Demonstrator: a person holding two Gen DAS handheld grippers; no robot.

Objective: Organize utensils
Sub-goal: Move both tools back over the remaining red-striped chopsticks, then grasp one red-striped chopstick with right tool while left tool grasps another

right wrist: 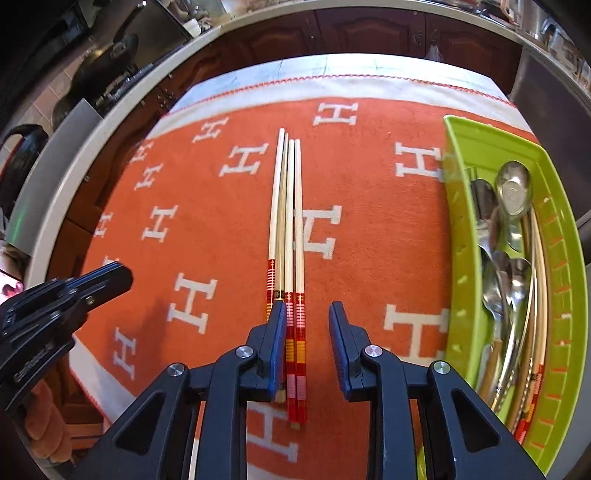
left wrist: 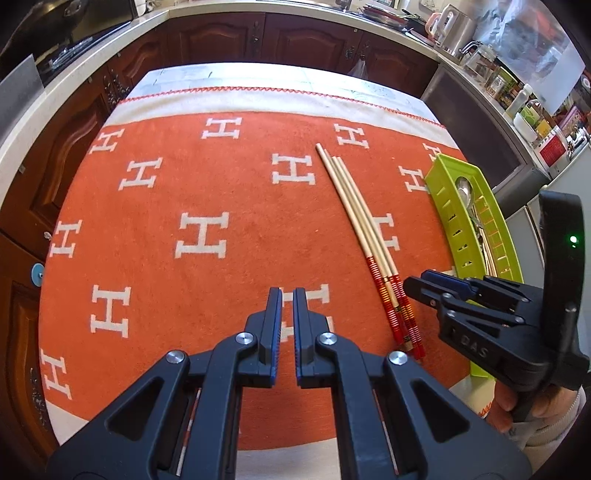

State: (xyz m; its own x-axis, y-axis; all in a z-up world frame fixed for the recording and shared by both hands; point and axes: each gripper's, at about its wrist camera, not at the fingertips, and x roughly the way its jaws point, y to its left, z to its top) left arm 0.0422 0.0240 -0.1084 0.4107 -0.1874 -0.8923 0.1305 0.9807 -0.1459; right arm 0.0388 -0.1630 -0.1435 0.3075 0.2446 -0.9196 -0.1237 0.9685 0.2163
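Several pale chopsticks [right wrist: 286,221] with red-banded ends lie side by side on the orange cloth [right wrist: 369,258]. My right gripper [right wrist: 307,308] hovers over their red ends with its jaws apart. The left finger [right wrist: 277,332] sits against the bundle and the right finger stands clear of it. A lime-green utensil tray [right wrist: 454,221] at the right holds metal spoons [right wrist: 513,188] and more chopsticks [right wrist: 535,369]. My left gripper [left wrist: 288,295] is shut and empty over the cloth, left of the chopsticks [left wrist: 354,206]. From the left wrist, my right gripper [left wrist: 417,284] and the tray [left wrist: 443,177] show at the right.
The cloth [left wrist: 184,184] with white H marks covers a table ringed by dark wooden cabinets [left wrist: 295,37]. A cluttered counter with a kettle [left wrist: 450,22] and jars runs along the back right. A hand [left wrist: 517,406] holds the right gripper's handle.
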